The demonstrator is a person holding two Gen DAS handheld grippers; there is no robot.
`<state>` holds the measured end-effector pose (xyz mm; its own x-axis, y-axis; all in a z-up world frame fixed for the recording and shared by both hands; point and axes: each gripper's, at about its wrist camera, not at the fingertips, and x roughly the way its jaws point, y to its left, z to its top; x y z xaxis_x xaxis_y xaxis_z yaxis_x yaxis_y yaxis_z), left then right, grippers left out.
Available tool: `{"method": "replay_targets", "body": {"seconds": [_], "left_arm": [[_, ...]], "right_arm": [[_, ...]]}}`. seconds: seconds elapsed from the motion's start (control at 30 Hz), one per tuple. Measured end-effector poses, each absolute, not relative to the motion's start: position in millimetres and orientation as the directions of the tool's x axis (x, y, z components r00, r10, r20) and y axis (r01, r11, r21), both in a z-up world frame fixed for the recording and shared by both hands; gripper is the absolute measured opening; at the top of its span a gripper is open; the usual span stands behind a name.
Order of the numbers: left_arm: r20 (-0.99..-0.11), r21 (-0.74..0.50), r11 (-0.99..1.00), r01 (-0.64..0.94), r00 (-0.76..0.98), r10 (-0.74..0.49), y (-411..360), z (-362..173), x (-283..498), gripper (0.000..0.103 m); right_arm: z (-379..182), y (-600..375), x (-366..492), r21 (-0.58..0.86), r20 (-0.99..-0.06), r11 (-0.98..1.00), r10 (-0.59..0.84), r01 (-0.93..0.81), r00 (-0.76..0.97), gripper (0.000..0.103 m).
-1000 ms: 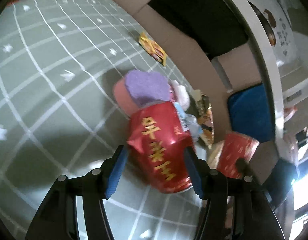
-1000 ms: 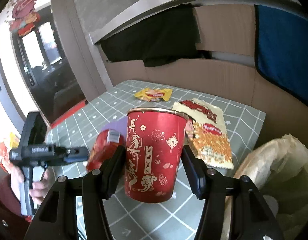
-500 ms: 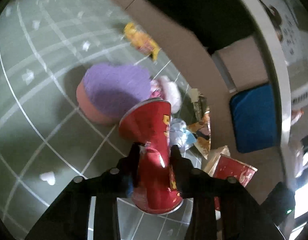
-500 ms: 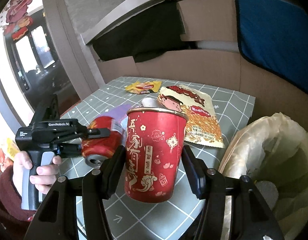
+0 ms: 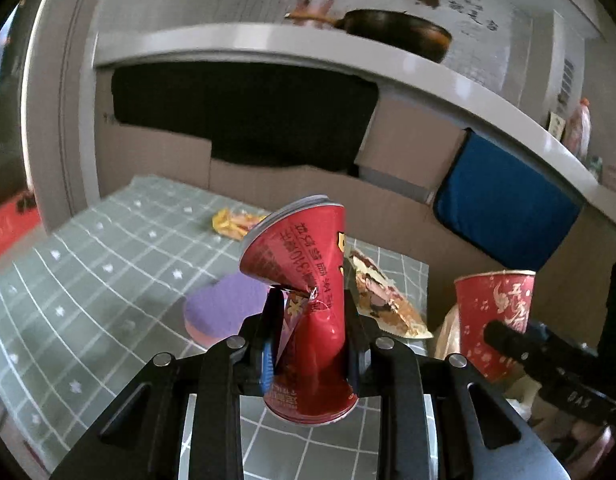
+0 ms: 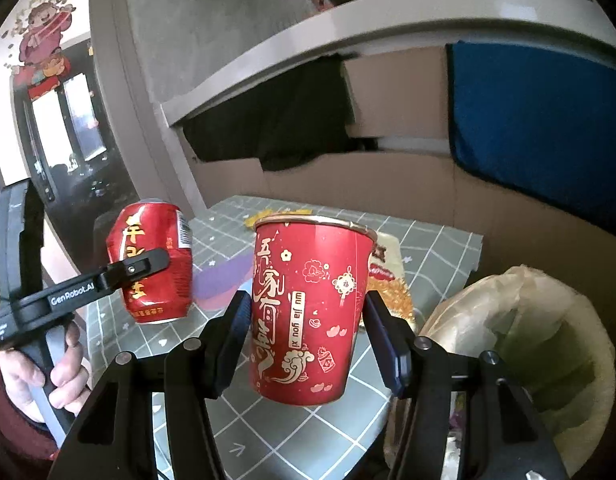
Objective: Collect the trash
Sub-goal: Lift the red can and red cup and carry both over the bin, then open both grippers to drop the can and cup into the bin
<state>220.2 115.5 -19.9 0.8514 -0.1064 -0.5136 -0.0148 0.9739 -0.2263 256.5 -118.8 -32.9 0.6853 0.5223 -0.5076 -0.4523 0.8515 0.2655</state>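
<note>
A dented red drink can (image 5: pixel 303 240) stands upright above the table, squeezed at its waist between the pads of my left gripper (image 5: pixel 311 304), which is shut on it. From the right wrist view the same can (image 6: pixel 151 256) hangs at the left with a black finger (image 6: pixel 135 268) across it. My right gripper (image 6: pixel 306 312) is shut on a red paper cup (image 6: pixel 308 264), held upright over the table's right end. That cup (image 5: pixel 494 312) also shows at the right of the left wrist view.
A pale plastic trash bag (image 6: pixel 528 340) gapes at the table's right end. A snack packet (image 5: pixel 384 300), a yellow wrapper (image 5: pixel 231 222) and a purple heart-shaped pad (image 5: pixel 223 308) lie on the green checked tablecloth (image 5: pixel 107 280). A person's hand (image 6: pixel 47 368) grips the left handle.
My left gripper closed on the lying can, crushed it, then lifted it off the table and rolled it upright. The right gripper with the cup drifted slightly toward the bag.
</note>
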Motion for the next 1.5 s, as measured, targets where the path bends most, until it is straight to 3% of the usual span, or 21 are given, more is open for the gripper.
{"method": "replay_targets", "body": {"seconds": [0.23, 0.4, 0.8, 1.03, 1.5], "left_arm": [[-0.464, -0.172, 0.984, 0.034, 0.879, -0.112, 86, -4, 214, 0.028], [-0.425, -0.152, 0.980, 0.128, 0.887, -0.182, 48, 9, 211, 0.028], [-0.433, -0.112, 0.935, 0.336, 0.831, -0.350, -45, 6, 224, 0.028], [-0.485, -0.143, 0.910, 0.390, 0.774, -0.408, -82, -16, 245, 0.028], [-0.577, -0.158, 0.908, 0.388, 0.710, -0.404, -108, -52, 277, 0.028]], "right_arm": [[-17, -139, 243, 0.239, -0.467, 0.871, 0.491, -0.430, 0.735, 0.054], [-2, -160, 231, 0.211, -0.431, 0.894, 0.449, -0.397, 0.783, 0.054], [10, -225, 213, 0.175, -0.407, 0.954, 0.294, -0.243, 0.865, 0.054], [-5, -263, 216, 0.210, -0.430, 0.965, 0.235, -0.157, 0.872, 0.054], [-50, -283, 245, 0.228, -0.508, 0.969, 0.205, -0.099, 0.837, 0.055]]}}
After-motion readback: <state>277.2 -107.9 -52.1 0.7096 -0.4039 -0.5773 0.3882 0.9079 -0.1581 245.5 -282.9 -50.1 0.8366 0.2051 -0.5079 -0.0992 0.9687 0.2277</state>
